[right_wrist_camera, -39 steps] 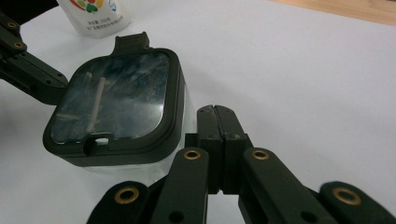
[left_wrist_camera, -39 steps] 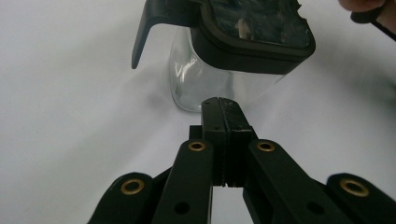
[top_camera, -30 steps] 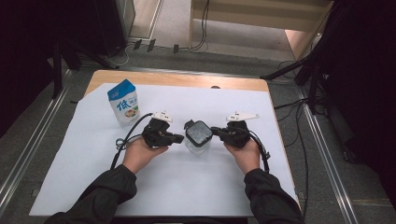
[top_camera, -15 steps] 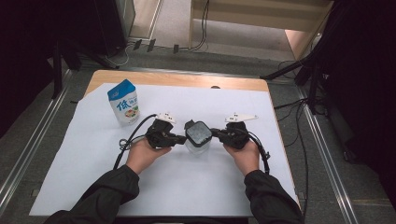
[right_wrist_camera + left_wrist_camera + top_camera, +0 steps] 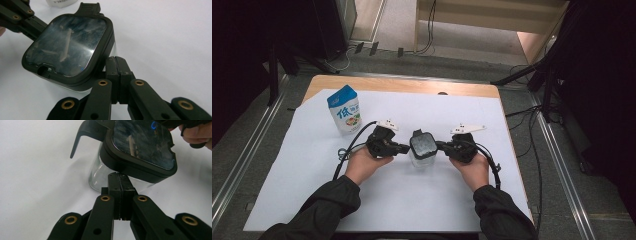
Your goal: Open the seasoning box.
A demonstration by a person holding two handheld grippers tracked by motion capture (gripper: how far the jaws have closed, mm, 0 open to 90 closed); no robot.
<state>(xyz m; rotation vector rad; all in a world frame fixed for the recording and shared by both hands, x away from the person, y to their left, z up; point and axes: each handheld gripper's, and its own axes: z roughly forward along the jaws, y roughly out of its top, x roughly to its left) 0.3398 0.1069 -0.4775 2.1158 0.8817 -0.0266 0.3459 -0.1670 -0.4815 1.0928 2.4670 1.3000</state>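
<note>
- The glass jar (image 5: 423,156) with its black lid (image 5: 423,144) stands mid-table on the white sheet (image 5: 412,200).
- The left gripper (image 5: 406,148), jaws pressed together, touches the lid's left edge.
- The right gripper (image 5: 440,146), jaws likewise closed, touches its right edge.
- A milk carton (image 5: 345,109) stands well apart, behind and to the left.

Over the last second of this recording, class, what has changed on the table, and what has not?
Nothing has visibly moved. The left gripper and right gripper, both shut, stay pressed against opposite sides of the lidded jar; the milk carton stays upright behind them.
</note>
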